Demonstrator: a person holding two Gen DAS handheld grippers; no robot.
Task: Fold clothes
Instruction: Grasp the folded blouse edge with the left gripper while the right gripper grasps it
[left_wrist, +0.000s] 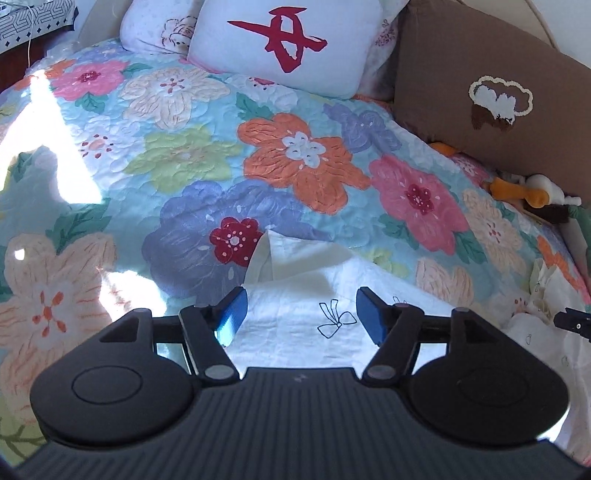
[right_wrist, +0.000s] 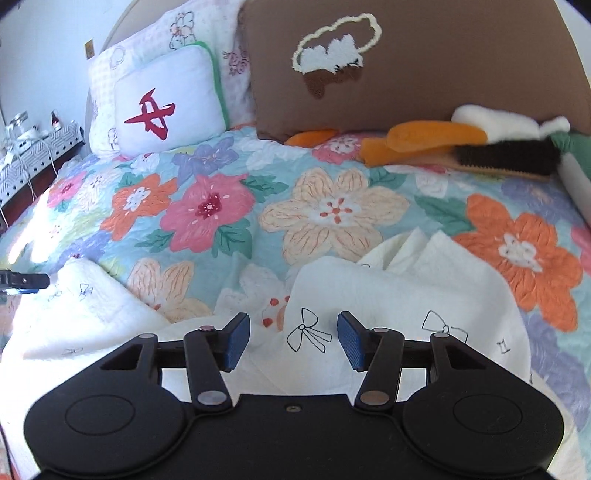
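Observation:
A white garment with black bow prints (left_wrist: 314, 295) lies crumpled on the floral quilt (left_wrist: 258, 166) at the near edge. My left gripper (left_wrist: 300, 314) is open just above one end of it, its blue pads (left_wrist: 232, 314) either side of a bow print. The same garment shows in the right wrist view (right_wrist: 406, 295). My right gripper (right_wrist: 293, 341) is open over its other end, holding nothing. The right gripper's tip shows at the left wrist view's right edge (left_wrist: 572, 319). The left gripper's tip shows at the right wrist view's left edge (right_wrist: 26, 280).
A white pillow with a red mark (left_wrist: 288, 44) and a brown cushion (left_wrist: 498, 103) stand at the head of the bed. A plush duck (right_wrist: 461, 136) and a brush (right_wrist: 506, 155) lie by the cushion. A side table (right_wrist: 33, 147) stands to the left.

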